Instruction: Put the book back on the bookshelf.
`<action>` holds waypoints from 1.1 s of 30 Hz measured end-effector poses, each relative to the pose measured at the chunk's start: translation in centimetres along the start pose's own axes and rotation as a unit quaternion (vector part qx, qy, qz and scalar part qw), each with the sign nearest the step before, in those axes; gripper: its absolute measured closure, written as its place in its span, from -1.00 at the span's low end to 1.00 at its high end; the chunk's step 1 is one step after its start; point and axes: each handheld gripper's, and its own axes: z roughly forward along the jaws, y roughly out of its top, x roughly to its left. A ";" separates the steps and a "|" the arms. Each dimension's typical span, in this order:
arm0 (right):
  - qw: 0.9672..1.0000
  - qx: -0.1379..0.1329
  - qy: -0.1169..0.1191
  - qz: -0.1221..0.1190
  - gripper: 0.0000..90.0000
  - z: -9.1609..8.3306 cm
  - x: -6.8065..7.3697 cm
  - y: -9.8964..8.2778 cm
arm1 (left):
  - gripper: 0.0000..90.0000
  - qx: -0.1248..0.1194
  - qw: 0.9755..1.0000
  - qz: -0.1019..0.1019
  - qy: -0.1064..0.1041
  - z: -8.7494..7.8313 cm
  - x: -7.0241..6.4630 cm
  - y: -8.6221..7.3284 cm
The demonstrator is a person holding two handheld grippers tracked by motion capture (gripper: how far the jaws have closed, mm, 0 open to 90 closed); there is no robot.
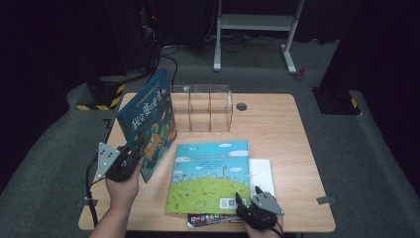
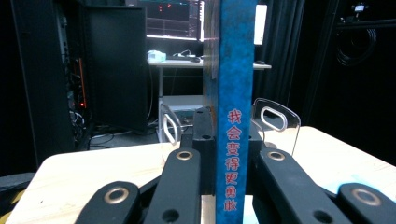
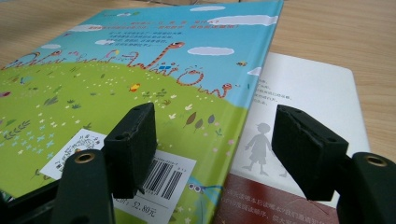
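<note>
A dark room with black racks and a lit screen lies behind a wooden tabletop (image 1: 292, 144). The left tongs (image 1: 134, 157) are clenched on the spine of a blue book (image 1: 148, 116), which stands up on its edge at the left side of the tabletop, just in front of a clear rack (image 1: 203, 106). The spine runs straight up between the two black jaws. Near the front edge, a green book (image 1: 210, 176) lies flat on top of a white book (image 1: 261, 171). The right tongs (image 1: 247, 201) are released, jaws apart, right at the green book's near corner; one jaw hangs over its barcode, the other over the white book
</note>
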 end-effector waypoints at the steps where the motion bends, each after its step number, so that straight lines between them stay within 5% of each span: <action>1: 1.000 -0.001 0.000 -0.001 -0.31 0.0 0.0 0.0 | 0.85 0.000 1.000 0.000 0.000 0.4 -0.1 0.0; 19: 1.000 -0.007 0.005 -0.001 -0.31 0.0 -0.2 -0.2 | 0.85 -0.008 1.000 -0.011 0.016 7.8 -0.4 -1.1; 33: 1.000 -0.009 0.011 0.002 -0.31 0.0 -0.4 -0.3 | 0.85 -0.027 0.999 -0.013 0.036 11.6 -0.5 -1.5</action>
